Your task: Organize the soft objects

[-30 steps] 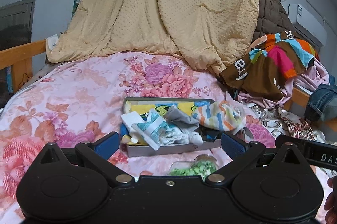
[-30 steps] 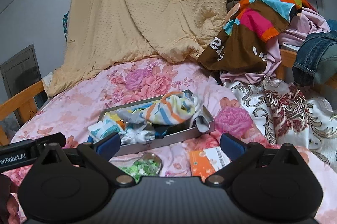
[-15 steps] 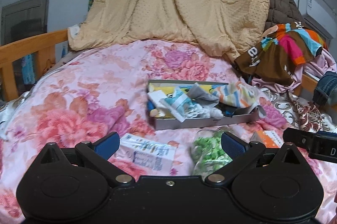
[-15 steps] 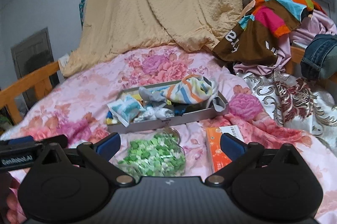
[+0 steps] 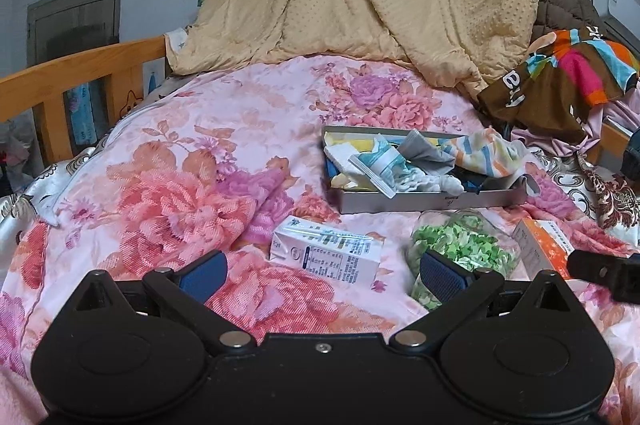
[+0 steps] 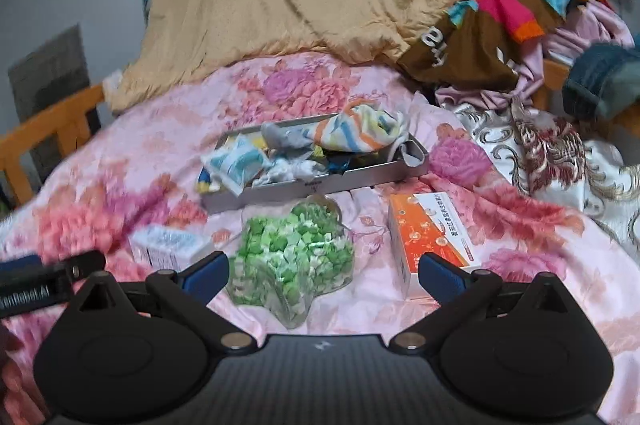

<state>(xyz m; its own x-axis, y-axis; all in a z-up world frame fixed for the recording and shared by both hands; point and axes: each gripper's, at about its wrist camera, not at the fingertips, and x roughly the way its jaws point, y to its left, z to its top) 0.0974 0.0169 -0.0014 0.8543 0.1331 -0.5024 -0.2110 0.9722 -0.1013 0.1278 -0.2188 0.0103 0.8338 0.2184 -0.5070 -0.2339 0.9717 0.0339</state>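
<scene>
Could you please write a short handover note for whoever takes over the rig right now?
Left gripper: open, empty, above the bedspread. Right gripper: open, empty.
The grey tray holds the striped cloth, a grey cloth and a blue-white packet, loosely piled, some over the rim.
In front of it: white carton, jar of green pieces, orange box.
Done: soft things gathered in the tray. Left: tidying them.

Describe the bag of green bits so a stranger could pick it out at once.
Start at the grey tray piled with soft cloths in the middle of the pink floral bedspread. Directly in front of it, on the near side, lies the clear bag of green bits, between a white carton and an orange box. It alone is see-through and lumpy, full of small green and white pieces.
</scene>
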